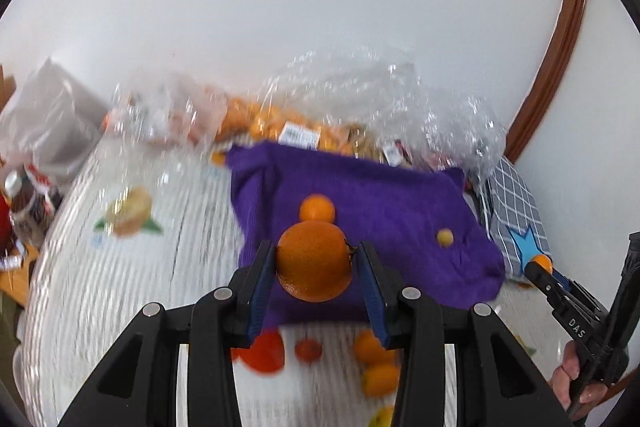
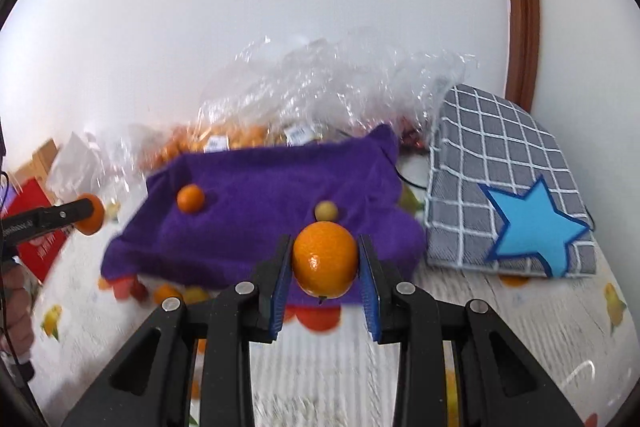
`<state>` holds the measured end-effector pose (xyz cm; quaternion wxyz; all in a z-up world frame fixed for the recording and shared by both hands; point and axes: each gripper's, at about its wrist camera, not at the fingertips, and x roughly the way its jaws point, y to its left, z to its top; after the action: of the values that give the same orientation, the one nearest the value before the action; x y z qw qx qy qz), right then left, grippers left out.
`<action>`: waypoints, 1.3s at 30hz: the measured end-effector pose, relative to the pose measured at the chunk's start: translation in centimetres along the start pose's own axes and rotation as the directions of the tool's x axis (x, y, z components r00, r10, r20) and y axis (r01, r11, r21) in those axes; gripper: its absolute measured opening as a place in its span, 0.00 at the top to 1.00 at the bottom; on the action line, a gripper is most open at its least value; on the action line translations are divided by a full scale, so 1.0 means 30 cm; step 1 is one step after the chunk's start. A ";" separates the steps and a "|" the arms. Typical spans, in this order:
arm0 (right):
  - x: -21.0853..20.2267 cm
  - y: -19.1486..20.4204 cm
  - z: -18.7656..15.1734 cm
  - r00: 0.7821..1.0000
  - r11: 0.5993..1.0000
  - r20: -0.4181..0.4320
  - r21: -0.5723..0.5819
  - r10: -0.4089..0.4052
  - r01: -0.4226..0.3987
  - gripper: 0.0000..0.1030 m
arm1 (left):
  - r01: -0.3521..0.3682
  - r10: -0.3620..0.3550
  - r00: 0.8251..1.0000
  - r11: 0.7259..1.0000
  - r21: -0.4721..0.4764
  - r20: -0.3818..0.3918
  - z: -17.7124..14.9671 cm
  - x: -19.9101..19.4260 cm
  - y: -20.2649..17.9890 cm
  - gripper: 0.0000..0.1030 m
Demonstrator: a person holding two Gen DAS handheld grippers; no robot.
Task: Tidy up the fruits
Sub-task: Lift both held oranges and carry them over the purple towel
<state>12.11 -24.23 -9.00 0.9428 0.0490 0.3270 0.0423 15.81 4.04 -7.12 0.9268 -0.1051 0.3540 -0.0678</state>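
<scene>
An orange [image 1: 314,261] sits clamped between the blue pads of the left gripper [image 1: 316,269], held in the air above the near edge of a purple cloth [image 1: 380,195]. A second orange [image 2: 325,259] is gripped the same way between the pads of the right gripper [image 2: 325,267], also above the cloth's near edge. On the purple cloth rest a small orange fruit [image 1: 317,208] and, apart from it, a small yellowish fruit [image 1: 445,237]. The cloth lies on a table [image 1: 120,287] with a fruit-print cover. Loose red and orange fruits [image 1: 264,351] lie on the table just in front of the cloth, blurred. Behind the cloth, against a white wall, stand crumpled clear plastic bags [image 2: 320,87] holding more orange fruit. To the right of the purple cloth lies a grey checked cloth [image 2: 508,155] with a blue star. In the left wrist view, a hand [image 1: 572,375] grips the right gripper's handle at the lower right edge.
</scene>
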 end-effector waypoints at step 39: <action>0.449 -0.068 0.024 0.983 1.000 -0.180 -0.028 -0.014 0.009 0.70 | -0.037 0.037 0.999 0.999 0.028 -0.010 -0.057 0.378 0.031 0.62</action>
<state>23.19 -24.78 -16.95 0.9101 0.0302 0.4108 0.0455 23.11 2.44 -15.87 0.9275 -0.0851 0.3596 -0.0561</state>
